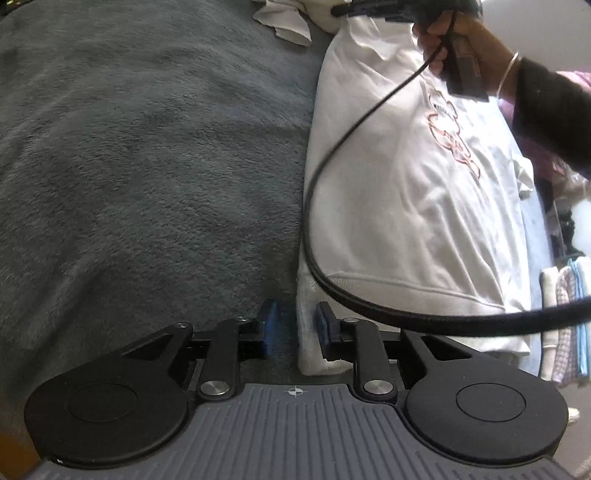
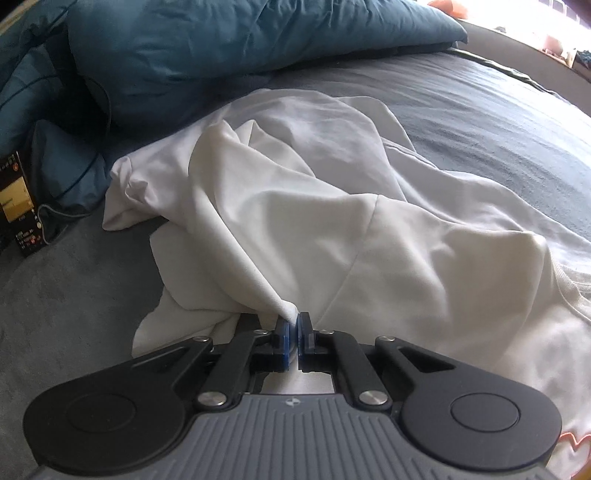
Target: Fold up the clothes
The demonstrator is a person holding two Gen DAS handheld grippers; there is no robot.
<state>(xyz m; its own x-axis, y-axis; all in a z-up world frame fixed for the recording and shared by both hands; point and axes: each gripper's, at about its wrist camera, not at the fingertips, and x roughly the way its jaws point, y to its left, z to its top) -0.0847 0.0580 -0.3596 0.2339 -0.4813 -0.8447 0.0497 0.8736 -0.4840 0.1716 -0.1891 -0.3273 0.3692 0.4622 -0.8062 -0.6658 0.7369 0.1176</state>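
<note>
A white sweatshirt (image 1: 406, 192) with a pink outline print lies flat on the grey blanket, its ribbed hem nearest me. My left gripper (image 1: 295, 323) stands open around the hem's left corner. The cloth sits between the blue pads, and a gap shows at the left pad. In the right wrist view the same white sweatshirt (image 2: 369, 236) is rumpled at its upper part. My right gripper (image 2: 294, 321) is shut on a pinched fold of that fabric. A person's hand (image 1: 439, 40) holds the right tool at the top of the left wrist view.
The grey fleece blanket (image 1: 147, 166) covers the bed. A black cable (image 1: 332, 155) loops over the sweatshirt. Teal pillows (image 2: 221, 40) lie beyond the garment, with a black box (image 2: 16, 199) at the left. More white cloth (image 1: 284, 22) and stacked textiles (image 1: 565, 321) sit at the edges.
</note>
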